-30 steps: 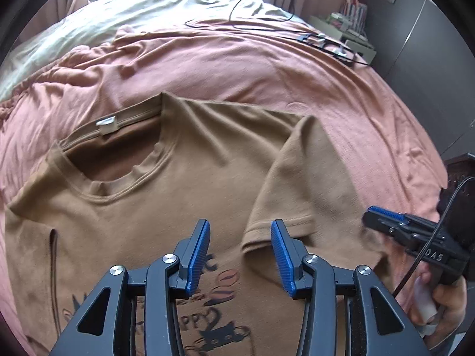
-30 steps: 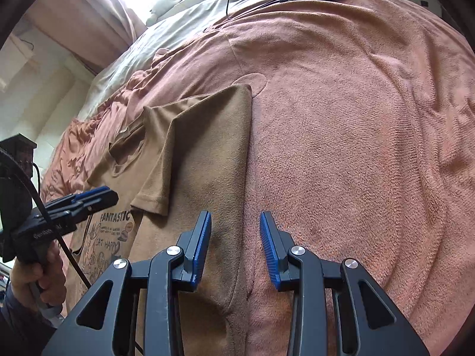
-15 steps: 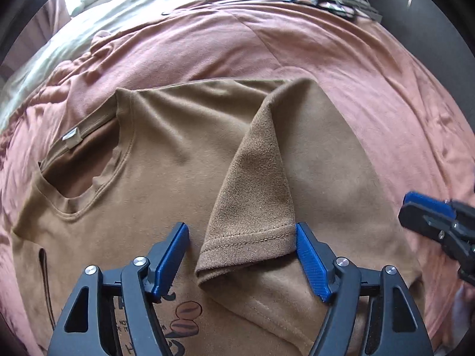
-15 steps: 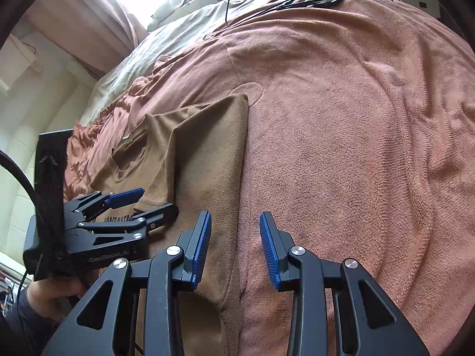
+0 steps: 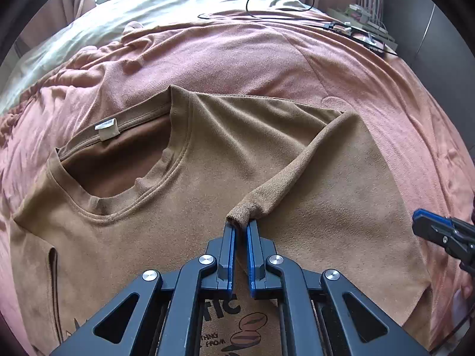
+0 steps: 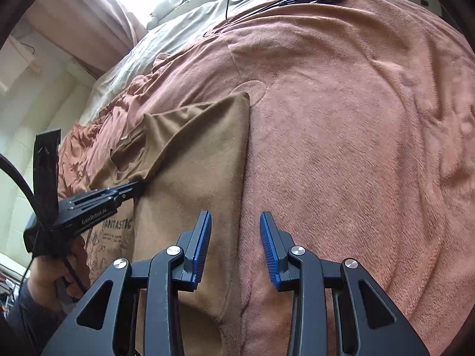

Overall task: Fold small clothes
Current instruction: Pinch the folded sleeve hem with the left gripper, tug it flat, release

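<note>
A small brown T-shirt [image 5: 178,216] lies face up on a pink blanket, its right side folded inward. My left gripper [image 5: 241,227] is shut on the hem of the right sleeve [image 5: 285,178], which is bunched into a narrow roll stretching back to the shoulder. The right wrist view shows the same T-shirt [image 6: 202,172] with the left gripper [image 6: 135,188] pinching the sleeve. My right gripper [image 6: 236,237] stands open above the shirt's folded right edge, holding nothing. Its tip, the right gripper [image 5: 427,225], shows at the right edge of the left view.
The pink blanket [image 5: 267,56] covers the bed, with a pale sheet [image 5: 142,9] beyond it. A black cable [image 5: 279,14] and a black device [image 5: 356,34] lie at the far side. A hand [image 6: 56,279] holds the left gripper's handle.
My left gripper went from open around the sleeve hem to shut on it, and the sleeve is now gathered into a narrow roll. The right gripper stayed open in place.
</note>
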